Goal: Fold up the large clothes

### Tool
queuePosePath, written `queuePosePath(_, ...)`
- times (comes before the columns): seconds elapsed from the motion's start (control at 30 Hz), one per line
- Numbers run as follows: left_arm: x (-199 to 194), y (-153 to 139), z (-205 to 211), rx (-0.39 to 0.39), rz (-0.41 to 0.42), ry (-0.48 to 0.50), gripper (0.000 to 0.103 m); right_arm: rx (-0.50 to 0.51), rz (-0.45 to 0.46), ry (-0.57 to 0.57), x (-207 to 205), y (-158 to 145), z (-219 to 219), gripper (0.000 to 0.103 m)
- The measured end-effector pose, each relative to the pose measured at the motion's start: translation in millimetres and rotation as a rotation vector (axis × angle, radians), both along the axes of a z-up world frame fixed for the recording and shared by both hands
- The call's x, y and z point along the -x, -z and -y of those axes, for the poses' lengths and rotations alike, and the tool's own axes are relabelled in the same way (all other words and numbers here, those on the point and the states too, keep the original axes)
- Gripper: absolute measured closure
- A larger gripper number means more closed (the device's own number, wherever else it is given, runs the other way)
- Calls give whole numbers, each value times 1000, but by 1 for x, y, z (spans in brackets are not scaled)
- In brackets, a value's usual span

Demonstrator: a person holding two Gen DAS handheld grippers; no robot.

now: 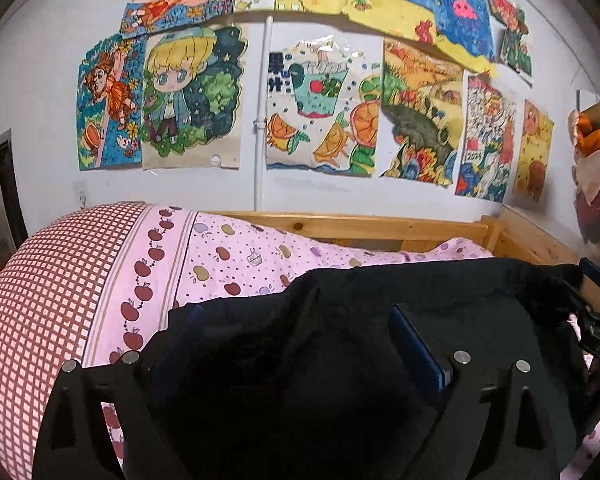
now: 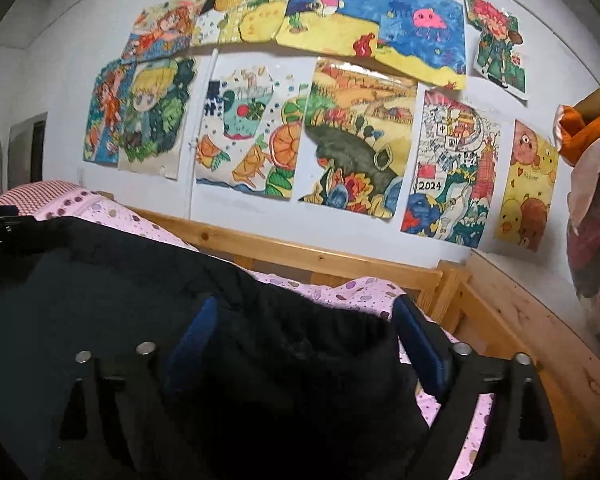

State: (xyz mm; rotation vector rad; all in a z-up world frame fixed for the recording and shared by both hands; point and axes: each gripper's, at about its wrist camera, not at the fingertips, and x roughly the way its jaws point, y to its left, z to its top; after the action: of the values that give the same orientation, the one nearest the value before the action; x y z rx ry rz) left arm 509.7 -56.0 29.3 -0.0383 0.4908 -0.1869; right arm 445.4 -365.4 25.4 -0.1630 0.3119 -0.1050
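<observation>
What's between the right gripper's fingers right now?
The black garment bunches between the open right gripper's fingers, seen in the right wrist view.

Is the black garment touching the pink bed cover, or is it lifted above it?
Touching. In the right wrist view the black garment lies directly on the pink bed cover, its edge resting on the fabric with no gap.

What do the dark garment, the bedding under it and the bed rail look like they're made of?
Garment: black woven or knit cloth, matte, probably heavy; it drapes in soft thick folds. Exact fabric unclear.
Bedding: pink printed cotton-like fabric, matte, with apples and a checked panel.
Rail: pale wood, likely pine; knots and grain show, lightly glossy.
</observation>
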Motion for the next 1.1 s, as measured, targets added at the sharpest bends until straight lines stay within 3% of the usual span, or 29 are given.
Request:
queuePosePath(0.2, 36, -3, -5, 12, 64, 83, 9, -28, -52, -90, 30, 5, -2, 12)
queuePosePath(0.33, 49, 3, -6, 21, 57, 147, 8, -102, -151, -169, 30, 18, -6, 12)
queuePosePath(0.5, 45, 21, 12, -83, 6, 217, 8, -127, -243, -221, 14, 39, -17, 12)
queuePosePath(0.63, 31, 35, 23, -135, -33, 216, 8, -109, -297, -207, -6, 54, -22, 12)
queuePosePath(0.83, 11, 37, 21, -95, -56, 193, 3, -155, -313, -98, -26, 60, -12, 11)
queuePosePath(1.1, -22, 32, 16, -35, -116, 152, 0, -200, -333, -37, -53, 62, 0, 10)
